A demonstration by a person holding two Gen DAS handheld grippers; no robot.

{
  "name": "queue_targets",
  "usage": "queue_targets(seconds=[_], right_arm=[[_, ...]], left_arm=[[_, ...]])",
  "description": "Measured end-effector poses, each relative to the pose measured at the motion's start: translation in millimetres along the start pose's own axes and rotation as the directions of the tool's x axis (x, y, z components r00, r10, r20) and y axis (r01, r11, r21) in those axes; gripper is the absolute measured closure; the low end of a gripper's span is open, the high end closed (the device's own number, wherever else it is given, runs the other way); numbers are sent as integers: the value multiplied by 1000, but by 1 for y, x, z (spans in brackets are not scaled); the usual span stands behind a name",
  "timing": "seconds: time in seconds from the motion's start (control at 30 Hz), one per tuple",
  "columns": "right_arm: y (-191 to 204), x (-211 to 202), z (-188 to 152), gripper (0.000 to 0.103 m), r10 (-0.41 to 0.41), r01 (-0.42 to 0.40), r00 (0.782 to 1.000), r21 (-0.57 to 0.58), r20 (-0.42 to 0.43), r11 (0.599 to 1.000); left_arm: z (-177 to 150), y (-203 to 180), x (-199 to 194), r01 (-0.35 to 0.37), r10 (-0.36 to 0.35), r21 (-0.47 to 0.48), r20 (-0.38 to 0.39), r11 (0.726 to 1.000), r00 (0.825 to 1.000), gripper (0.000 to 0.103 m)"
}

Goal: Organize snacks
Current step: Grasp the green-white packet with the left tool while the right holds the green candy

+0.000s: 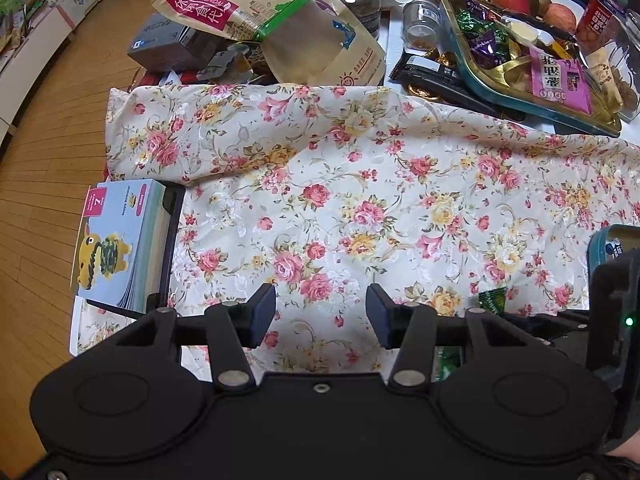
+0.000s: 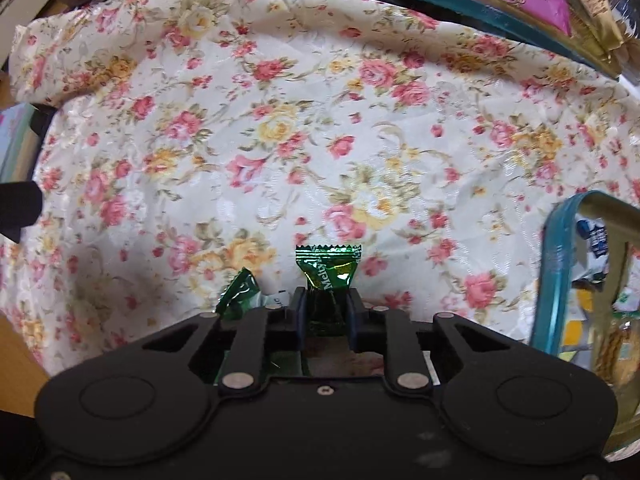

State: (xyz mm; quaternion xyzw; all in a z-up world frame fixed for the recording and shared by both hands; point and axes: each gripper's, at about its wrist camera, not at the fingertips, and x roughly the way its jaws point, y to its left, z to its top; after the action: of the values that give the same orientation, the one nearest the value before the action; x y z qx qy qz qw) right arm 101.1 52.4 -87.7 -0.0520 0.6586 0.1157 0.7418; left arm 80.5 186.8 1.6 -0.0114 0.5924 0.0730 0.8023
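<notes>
Right gripper pointed down at the floral cloth, jaws clenched on a green candy, its crimped end sticking out past the tips. Second green candy just left of it, possibly touching the cloth, partly hidden. Left gripper over bare cloth on the worktop, jaws released, nothing between them. Teal tray of sweets beyond the cloth's far edge. Another teal-rimmed tray at right.
</notes>
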Motion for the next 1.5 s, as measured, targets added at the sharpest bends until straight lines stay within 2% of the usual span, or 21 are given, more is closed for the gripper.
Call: queue_targets(seconds=[0.13, 0.23, 0.3, 0.4, 0.47, 0.6, 0.8, 0.9, 1.1, 1.2, 1.3, 1.37, 1.5], right_arm=[[1, -4, 0, 83, 106, -106, 994, 54, 0, 993], [-7, -5, 1, 83, 231, -227, 973, 161, -5, 960], [-12, -8, 2, 83, 266, -261, 964, 214, 4, 941], [-13, -16, 1, 83, 218, -219, 976, 205, 30, 954], [-15, -20, 0, 83, 177, -181, 983, 187, 41, 965], [-26, -21, -5, 83, 127, -132, 991, 173, 40, 976], [-38, -22, -13, 83, 65, -69, 998, 165, 28, 984], [-43, -21, -13, 83, 69, -70, 998, 172, 16, 983], [-40, -16, -12, 82, 72, -71, 997, 167, 1, 983], [-37, -13, -10, 81, 79, -77, 997, 160, -5, 984], [-34, -12, -10, 80, 59, -59, 998, 146, 2, 987], [-33, -11, -11, 77, 44, -44, 999, 137, 4, 990], [-31, -7, -16, 76, 30, -31, 999, 127, 10, 991]], left_arm=[[-2, 2, 3, -3, 3, -2, -9, 1000, 1000, 47], [-4, 4, 7, 11, -11, -3, -25, 1000, 1000, 47], [-7, 6, 13, 46, -47, -14, -55, 999, 997, 47], [-18, 4, 23, 117, -119, -29, -105, 993, 987, 47], [-26, -1, 28, 162, -161, -5, -131, 987, 978, 47], [-40, -10, 31, 228, -221, 37, -142, 973, 965, 47], [-43, -24, 38, 312, -303, 24, -165, 950, 938, 47], [-42, -32, 47, 300, -291, 28, -169, 954, 942, 47], [-44, -43, 68, 190, -177, 78, -156, 979, 972, 47], [-46, -43, 81, 154, -137, 88, -174, 984, 975, 45], [-44, -42, 83, 119, -104, 97, -142, 988, 984, 45], [-39, -37, 85, 112, -100, 82, -134, 990, 986, 41], [-29, -28, 89, 124, -117, 46, -130, 991, 985, 39]])
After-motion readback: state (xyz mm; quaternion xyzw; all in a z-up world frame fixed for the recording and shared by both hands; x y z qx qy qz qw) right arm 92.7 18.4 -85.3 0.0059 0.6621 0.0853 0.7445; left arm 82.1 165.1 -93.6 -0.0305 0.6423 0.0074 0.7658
